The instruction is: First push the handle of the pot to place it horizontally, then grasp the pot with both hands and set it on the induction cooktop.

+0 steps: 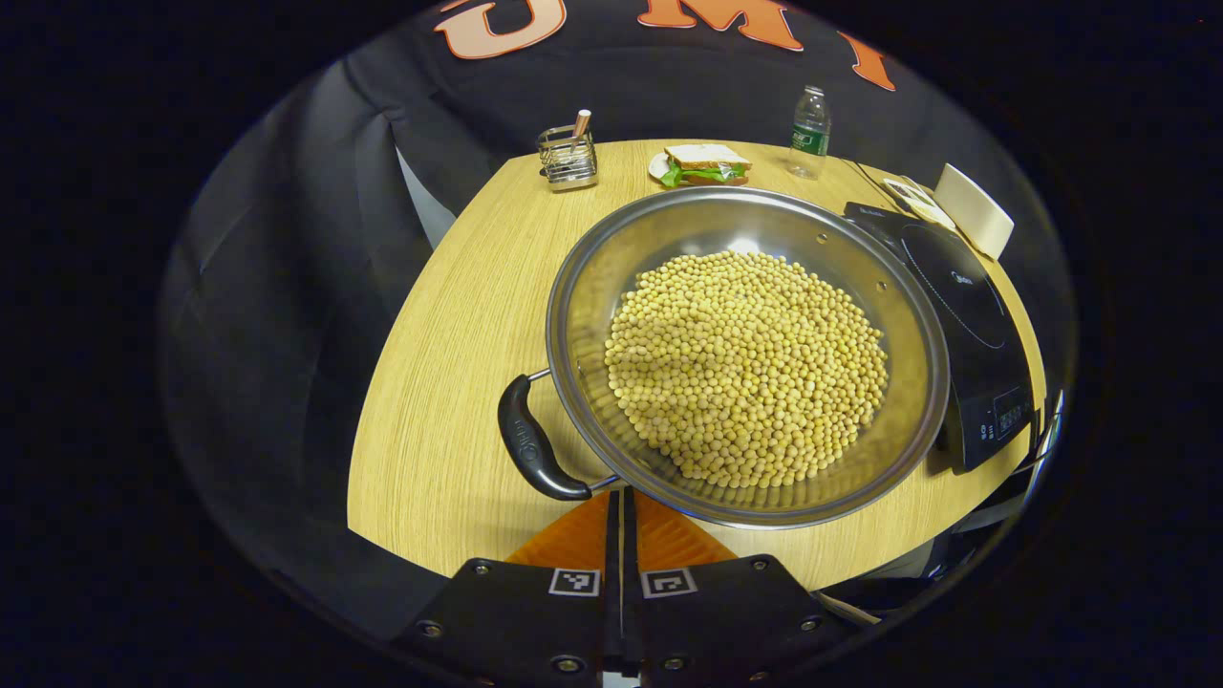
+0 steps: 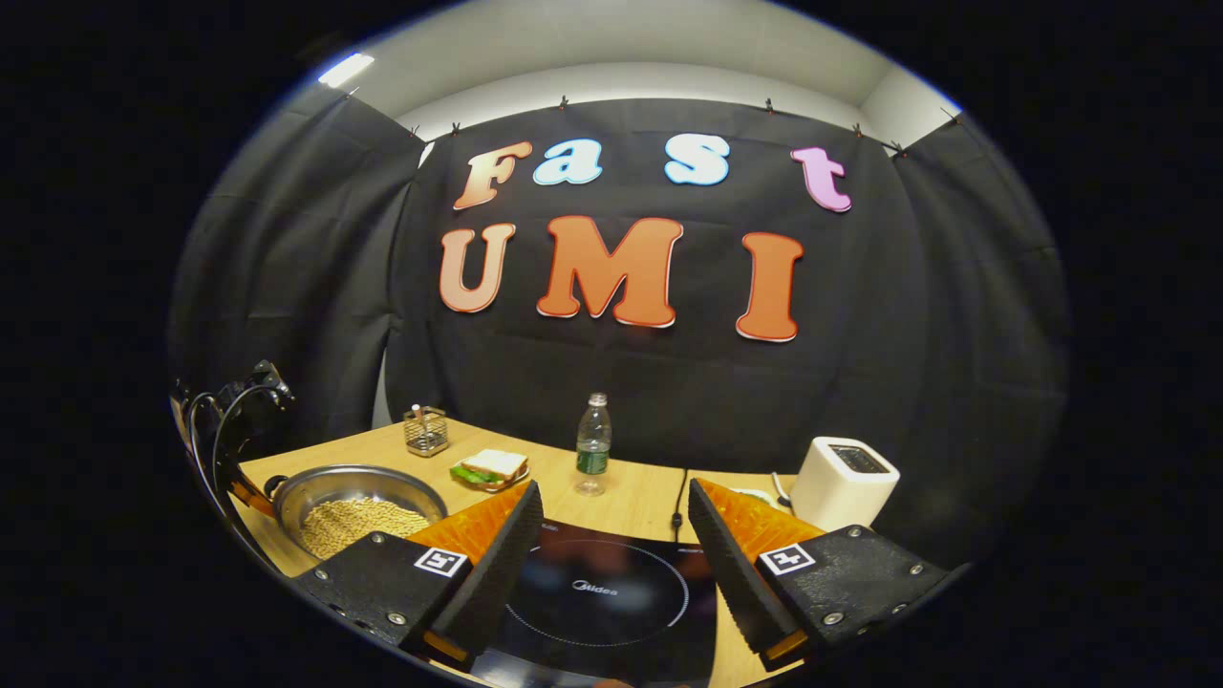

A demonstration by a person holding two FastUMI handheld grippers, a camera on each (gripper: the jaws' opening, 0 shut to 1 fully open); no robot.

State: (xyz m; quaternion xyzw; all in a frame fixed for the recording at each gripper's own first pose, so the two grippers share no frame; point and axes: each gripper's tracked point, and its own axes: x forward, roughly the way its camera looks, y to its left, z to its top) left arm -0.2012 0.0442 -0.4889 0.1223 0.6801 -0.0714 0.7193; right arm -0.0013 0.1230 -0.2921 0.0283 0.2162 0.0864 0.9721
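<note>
A steel pot (image 1: 573, 315) full of yellow beans (image 1: 745, 363) stands on the wooden table. Its black handle (image 1: 530, 444) curves along the pot's near-left side. My left gripper (image 1: 621, 497) is shut with nothing between its fingers. Its tips sit right at the handle's near end, under the pot's rim; I cannot tell if they touch. The black induction cooktop (image 1: 965, 315) lies just right of the pot. In the right gripper view, my right gripper (image 2: 613, 487) is open above the cooktop (image 2: 597, 588), and the pot (image 2: 358, 487) is at the left.
Along the table's far edge stand a wire holder (image 1: 568, 158), a sandwich on a plate (image 1: 705, 164) and a water bottle (image 1: 810, 134). A white toaster (image 2: 846, 483) sits behind the cooktop, with a cable (image 2: 680, 497) on the table.
</note>
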